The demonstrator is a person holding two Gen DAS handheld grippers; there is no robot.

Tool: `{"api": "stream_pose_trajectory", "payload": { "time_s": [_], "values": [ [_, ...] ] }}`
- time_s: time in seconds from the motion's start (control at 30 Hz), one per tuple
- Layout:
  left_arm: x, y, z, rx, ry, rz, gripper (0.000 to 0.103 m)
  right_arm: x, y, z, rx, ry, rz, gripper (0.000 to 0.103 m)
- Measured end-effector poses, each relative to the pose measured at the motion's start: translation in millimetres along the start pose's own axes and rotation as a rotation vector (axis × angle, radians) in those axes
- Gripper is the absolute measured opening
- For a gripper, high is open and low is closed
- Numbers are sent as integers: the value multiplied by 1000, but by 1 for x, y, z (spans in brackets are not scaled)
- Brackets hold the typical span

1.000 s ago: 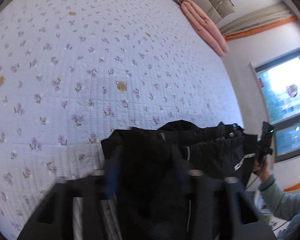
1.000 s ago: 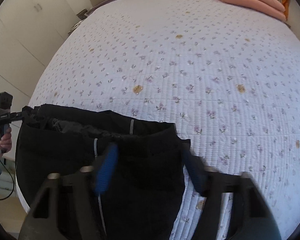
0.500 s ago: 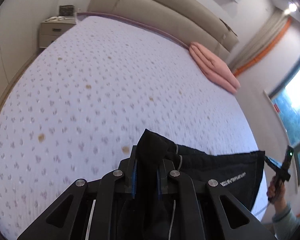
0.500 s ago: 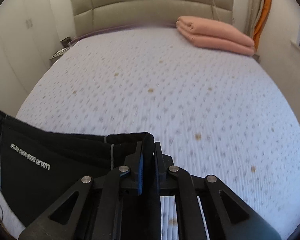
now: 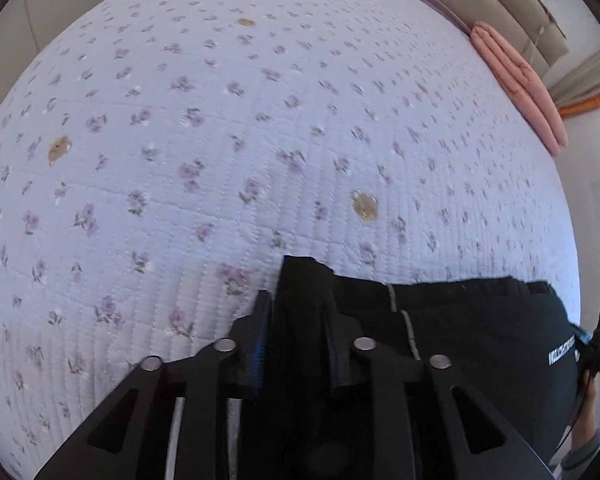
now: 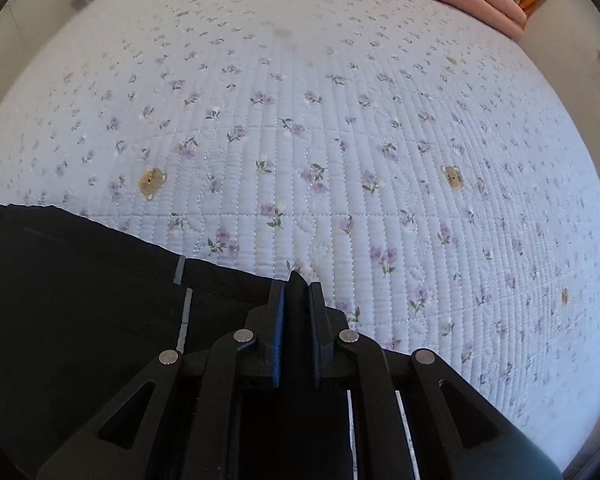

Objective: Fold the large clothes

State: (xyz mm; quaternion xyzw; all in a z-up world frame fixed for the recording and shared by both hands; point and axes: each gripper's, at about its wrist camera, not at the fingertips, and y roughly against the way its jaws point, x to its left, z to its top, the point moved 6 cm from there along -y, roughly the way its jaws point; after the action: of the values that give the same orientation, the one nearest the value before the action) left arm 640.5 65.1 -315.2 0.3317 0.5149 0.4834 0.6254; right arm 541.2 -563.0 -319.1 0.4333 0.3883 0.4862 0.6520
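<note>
Where black trousers spread, white lettering – mirrored, unreadable

From my seat the quilted bedspread looks like soft matt cotton, stitched in ridges; the black garment is smooth, dull cloth — my grippers' fingers are matt plastic with shiny metal rivets.

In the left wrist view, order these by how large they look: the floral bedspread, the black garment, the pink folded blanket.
1. floral bedspread
2. black garment, though it lies nearest the camera, which enlarges it
3. pink folded blanket, far away
</note>
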Motion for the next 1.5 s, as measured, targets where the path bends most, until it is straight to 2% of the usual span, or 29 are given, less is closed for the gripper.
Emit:
{"api": "stream_pose_trajectory", "payload": {
  "time_s": [0.03, 0.07, 0.1, 0.17, 0.2, 0.33, 0.43, 0.47, 0.57, 0.6, 0.67, 0.7, 0.77, 0.83, 0.9, 0.93, 0.97, 1.03, 1.07, 1.1, 1.2, 1.3, 1.43, 1.5],
  "values": [
    [4, 3, 1, -10, 7, 11, 51, 0, -1, 0, 7, -4, -4, 10],
    [13, 8, 3, -26, 23, 39, 71, 0, -1, 1, 10, -7, 1, 11],
    [24, 15, 6, -42, 48, 45, 79, -2, 1, 1, 10, -17, 16, 17],
    [33, 35, 6, -67, 83, -6, 79, -8, 9, 0, 14, -41, 39, 34],
    [38, 45, 7, -78, 93, -5, 79, -12, 16, 3, 10, -54, 50, 38],
    [45, 89, 3, -137, 43, 42, 79, -32, 59, 2, -72, -129, 103, 44],
    [54, 116, -4, -170, 71, 71, 75, -39, 101, -9, -128, -163, 117, 44],
    [52, 126, -9, -186, 74, 59, 74, -36, 117, -16, -140, -163, 128, 44],
    [25, 161, -27, -240, 11, 43, 74, -12, 151, -35, -161, -120, 164, 45],
    [9, 171, -37, -252, -20, 11, 74, 2, 162, -44, -160, -93, 187, 50],
    [-21, 179, -56, -251, -48, -67, 74, 29, 174, -60, -154, -49, 230, 53],
    [-41, 177, -68, -233, -65, -106, 74, 42, 179, -69, -153, -29, 241, 53],
    [-72, 175, -90, -215, -104, -128, 74, 67, 181, -82, -139, 10, 249, 53],
    [-108, 167, -119, -185, -149, -170, 74, 94, 173, -95, -122, 44, 238, 53],
    [-145, 152, -148, -153, -221, -210, 74, 110, 163, -105, -103, 45, 267, 53],
    [-157, 144, -159, -145, -263, -193, 74, 117, 158, -109, -100, 43, 272, 53],
    [-169, 129, -171, -137, -317, -143, 74, 125, 153, -114, -102, 51, 265, 53],
    [-175, 94, -186, -89, -328, -77, 74, 137, 140, -121, -123, 115, 176, 52],
    [-174, 81, -190, -90, -347, -34, 77, 141, 133, -124, -119, 132, 158, 54],
    [-174, 67, -194, -93, -386, 21, 78, 143, 123, -128, -93, 133, 157, 55],
    [-173, 47, -194, -85, -382, 72, 79, 148, 94, -135, -32, 130, 135, 56],
    [-173, 39, -191, -88, -368, 93, 81, 152, 85, -137, -44, 145, 102, 56],
    [-176, 42, -189, -75, -368, 93, 81, 150, 86, -137, -22, 136, 124, 56],
    [-179, 57, -186, -70, -359, 62, 81, 147, 98, -132, -12, 134, 155, 57]
  ]
}}
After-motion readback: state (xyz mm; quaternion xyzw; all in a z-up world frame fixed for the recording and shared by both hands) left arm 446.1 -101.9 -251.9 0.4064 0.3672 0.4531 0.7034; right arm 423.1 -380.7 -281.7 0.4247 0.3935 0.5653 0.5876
